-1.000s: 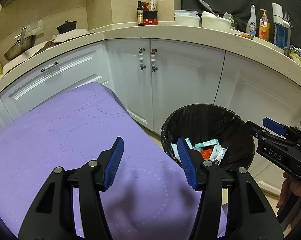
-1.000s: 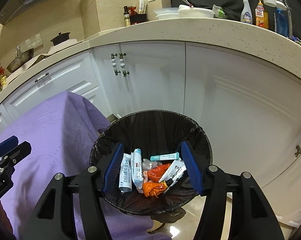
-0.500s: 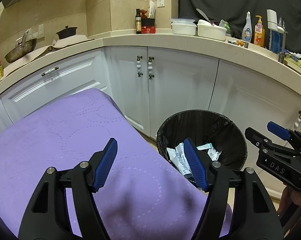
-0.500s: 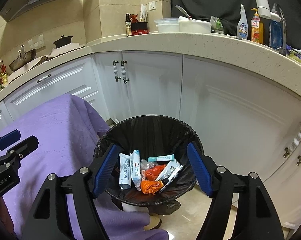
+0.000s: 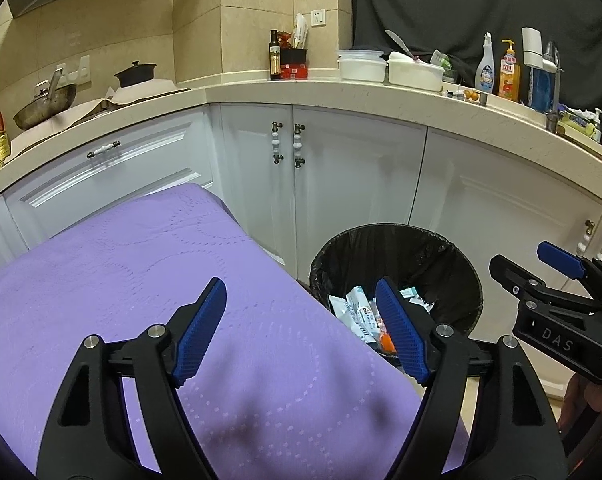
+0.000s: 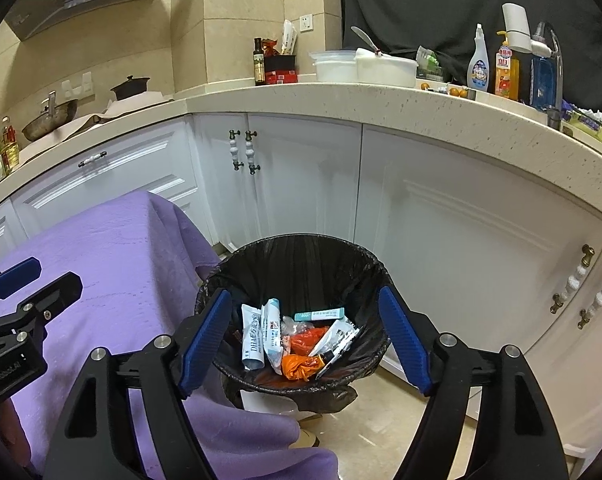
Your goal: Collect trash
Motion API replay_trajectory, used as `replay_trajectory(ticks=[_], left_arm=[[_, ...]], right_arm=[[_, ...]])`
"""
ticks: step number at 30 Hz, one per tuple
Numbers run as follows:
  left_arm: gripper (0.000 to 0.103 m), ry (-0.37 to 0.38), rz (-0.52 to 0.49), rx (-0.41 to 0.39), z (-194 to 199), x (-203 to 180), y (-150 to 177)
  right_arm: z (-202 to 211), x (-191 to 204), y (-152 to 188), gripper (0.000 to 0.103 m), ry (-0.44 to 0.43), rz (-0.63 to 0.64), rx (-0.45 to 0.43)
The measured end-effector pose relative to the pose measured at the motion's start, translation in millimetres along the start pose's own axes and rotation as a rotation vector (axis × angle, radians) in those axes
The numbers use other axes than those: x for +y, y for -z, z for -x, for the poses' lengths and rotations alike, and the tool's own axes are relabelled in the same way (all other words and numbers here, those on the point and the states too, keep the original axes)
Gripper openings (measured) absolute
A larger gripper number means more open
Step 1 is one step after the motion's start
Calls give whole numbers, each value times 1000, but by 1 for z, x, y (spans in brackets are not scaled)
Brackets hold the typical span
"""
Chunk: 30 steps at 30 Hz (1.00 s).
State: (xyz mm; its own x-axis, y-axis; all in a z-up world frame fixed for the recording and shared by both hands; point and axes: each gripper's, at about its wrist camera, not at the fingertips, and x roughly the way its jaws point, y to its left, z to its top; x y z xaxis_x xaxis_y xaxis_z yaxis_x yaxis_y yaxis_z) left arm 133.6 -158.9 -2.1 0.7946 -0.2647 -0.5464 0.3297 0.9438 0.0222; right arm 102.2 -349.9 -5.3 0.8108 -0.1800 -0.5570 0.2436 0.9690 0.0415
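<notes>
A bin with a black liner (image 6: 301, 248) stands on the floor beside the table, also in the left wrist view (image 5: 433, 256). It holds several wrappers, a white tube (image 6: 252, 340) and orange plastic (image 6: 299, 366). My right gripper (image 6: 305, 332) is open and empty, above and in front of the bin; it shows at the right of the left wrist view (image 5: 557, 276). My left gripper (image 5: 301, 320) is open and empty above the purple-covered table (image 5: 121, 280), and shows at the left of the right wrist view (image 6: 25, 284).
White cabinets (image 5: 341, 184) run behind the bin under a beige counter (image 5: 421, 100). On the counter stand white containers (image 5: 385, 66), cleaning bottles (image 5: 497, 68), a dark bottle (image 5: 275, 56) and a wok (image 5: 45, 106). Tile floor (image 6: 381, 432) lies around the bin.
Both grippers have pulled up and back from the bin, which now looks smaller and lower. Both stay open and empty.
</notes>
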Motion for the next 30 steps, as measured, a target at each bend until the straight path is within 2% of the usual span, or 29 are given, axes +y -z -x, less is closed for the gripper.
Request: replay_trajectory(ticks=[30], left_arm=[[77, 11, -1, -24, 16, -2, 2]], right_arm=[[19, -1, 4, 76, 12, -7, -25]])
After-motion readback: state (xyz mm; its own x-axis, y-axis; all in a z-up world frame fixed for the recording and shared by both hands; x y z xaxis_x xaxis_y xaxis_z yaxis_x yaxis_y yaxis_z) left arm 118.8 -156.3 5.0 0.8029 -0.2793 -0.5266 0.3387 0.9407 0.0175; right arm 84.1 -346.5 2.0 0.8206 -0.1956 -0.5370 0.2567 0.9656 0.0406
